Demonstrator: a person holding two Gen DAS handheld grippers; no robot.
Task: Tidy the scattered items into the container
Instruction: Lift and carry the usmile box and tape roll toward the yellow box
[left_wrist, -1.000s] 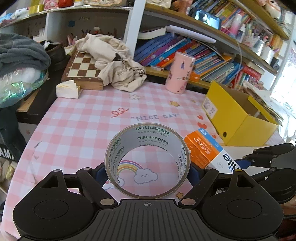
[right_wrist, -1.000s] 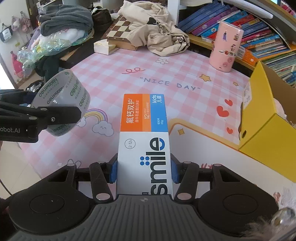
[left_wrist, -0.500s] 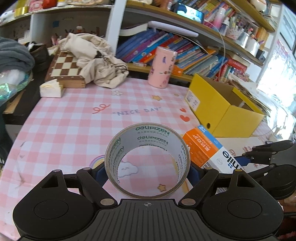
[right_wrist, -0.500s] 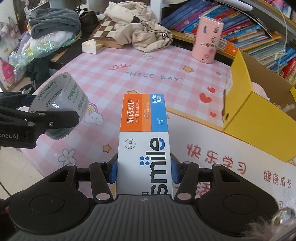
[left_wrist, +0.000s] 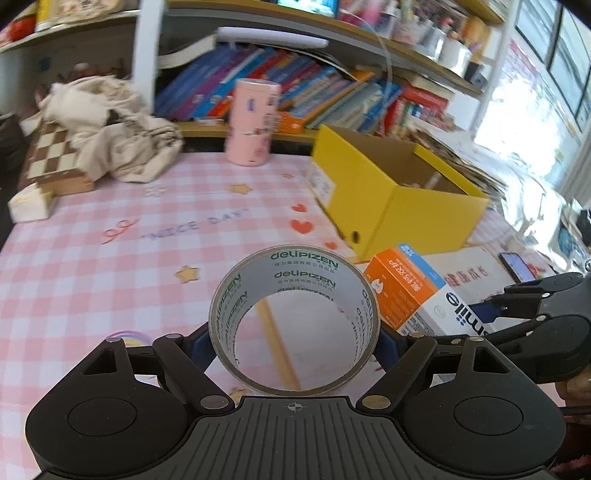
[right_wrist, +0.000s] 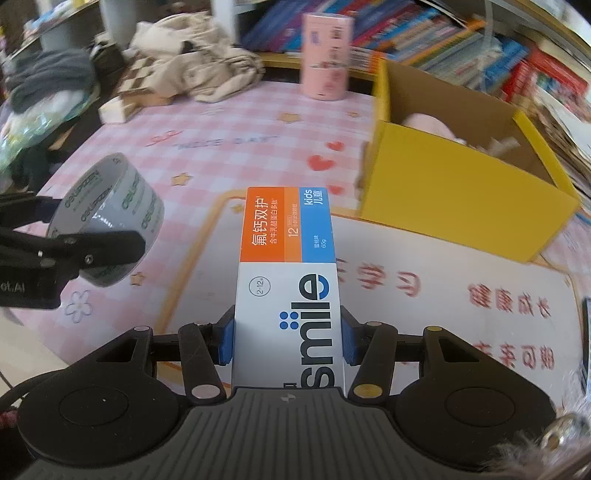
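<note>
Swung rightward, the yellow box (right_wrist: 461, 192) now nearer, we hold tape roll (left_wrist: 293, 317) clamped in left gripper (left_wrist: 293, 343), toothpaste carton (right_wrist: 288, 280) in right gripper (right_wrist: 288, 343); clear rim, then release.

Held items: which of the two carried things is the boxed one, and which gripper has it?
The white, orange and blue toothpaste carton, clamped in the right gripper. The left gripper holds a round grey tape roll.

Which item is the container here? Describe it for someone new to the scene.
On the pink checked tablecloth, look right, below the bookshelf. The container is the open yellow cardboard box, the only yellow, open-topped thing there, unlike the pink cylinder beside it.
</note>
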